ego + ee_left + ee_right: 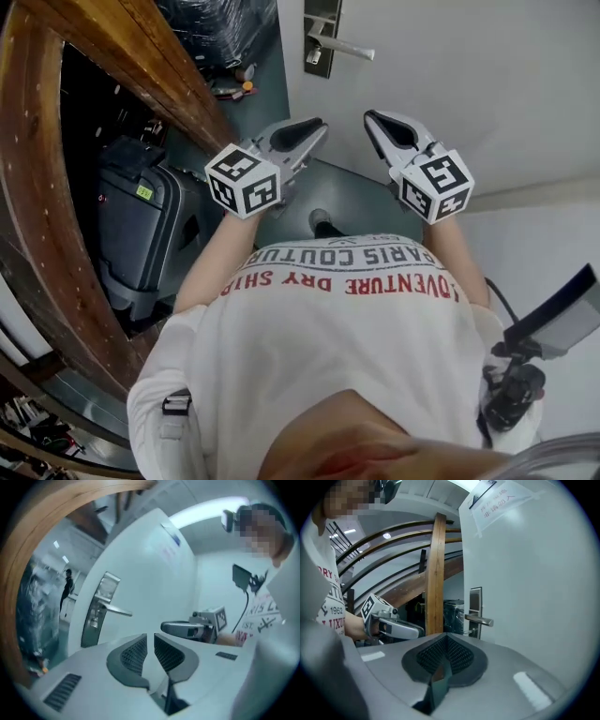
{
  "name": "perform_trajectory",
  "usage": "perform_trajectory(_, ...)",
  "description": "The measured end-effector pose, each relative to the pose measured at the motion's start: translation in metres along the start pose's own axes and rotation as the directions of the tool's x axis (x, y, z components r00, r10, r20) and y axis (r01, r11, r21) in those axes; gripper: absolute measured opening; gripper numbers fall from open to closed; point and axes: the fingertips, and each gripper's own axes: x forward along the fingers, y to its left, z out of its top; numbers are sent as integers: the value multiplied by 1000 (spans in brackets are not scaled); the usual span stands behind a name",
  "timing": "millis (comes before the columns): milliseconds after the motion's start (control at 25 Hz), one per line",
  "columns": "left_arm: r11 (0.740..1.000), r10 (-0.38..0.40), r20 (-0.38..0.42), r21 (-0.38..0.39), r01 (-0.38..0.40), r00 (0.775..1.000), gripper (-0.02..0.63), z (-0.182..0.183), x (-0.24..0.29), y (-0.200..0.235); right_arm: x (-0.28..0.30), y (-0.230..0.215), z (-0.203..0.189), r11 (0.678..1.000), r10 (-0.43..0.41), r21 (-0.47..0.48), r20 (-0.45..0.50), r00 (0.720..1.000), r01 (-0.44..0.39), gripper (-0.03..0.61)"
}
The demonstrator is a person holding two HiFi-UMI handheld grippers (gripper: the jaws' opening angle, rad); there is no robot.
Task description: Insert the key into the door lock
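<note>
The door lock (322, 37) is a tall metal plate at the left edge of the white door (469, 84). Its long axis runs up the door. It lies at the far side of the scene, with nothing in front of it.

The door fills the far right. A curved wooden beam (37, 187) sweeps down the left, and a dark case (141, 225) stands on the floor beside it. A lever handle (349, 50) sticks out from the plate towards the right. The keyhole should be below it, but it is too small to make out.

The 2 tools are held side by side in front of the person's chest, both aimed at the door. The left tool (317, 127) has its jaws at a narrow gap, and only the door shows through. The right tool (372, 120) has its jaws pressed together with nothing visible between the pads.

No view shows the key, so I cannot tell where it is.

The lock is straight ahead of both tools and well apart from them. It is more nearly in line with the left tool's tip. The right tool sits a little further right, under the lever's end, so I judge the left hand marginally nearer.
</note>
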Motion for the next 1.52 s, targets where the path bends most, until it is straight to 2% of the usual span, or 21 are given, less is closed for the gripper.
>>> perform_trajectory(40, 996, 8, -37, 94, -5, 999, 23, -1, -12, -20, -12, 18, -1, 1000, 20, 4, -1, 1000, -20, 2)
perform_trajectory(120, 978, 26, -91, 209, -6, 995, 2, -8, -34, -57, -37, 55, -5, 999, 46, -3, -7, 999, -46, 2)
perform_trajectory(240, 964, 19, -150, 264, 22, 989, 2, -25, -64, -105, -70, 107, -16, 997, 76, -10, -27, 997, -76, 2)
perform_trajectory(400, 974, 0, -164, 225, 37, 986, 2, -35, -100, -149, -102, 163, -31, 992, 127, -6, -85, 988, -128, 2)
perform_trajectory(760, 984, -4, -149, 174, 30, 989, 2, -68, -171, -245, -178, 262, -43, 980, 191, -42, -106, 976, -197, 2)
perform_trajectory(920, 984, -36, -169, 164, 64, 985, 2, -117, -192, -326, -259, 312, -74, 986, 164, -20, -99, 981, -167, 2)
perform_trajectory(1200, 979, -100, -228, 149, 136, 968, 2, -224, -255, -511, -434, 423, -152, 996, 90, 34, -115, 989, -86, 2)
perform_trajectory(1360, 981, -87, -232, 151, 124, 969, 2, -247, -299, -590, -509, 480, -162, 996, 78, 42, -108, 991, -73, 2)
perform_trajectory(1520, 986, -58, -211, 140, 89, 976, 2, -252, -333, -638, -560, 517, -156, 997, 74, 31, -74, 995, -72, 2)
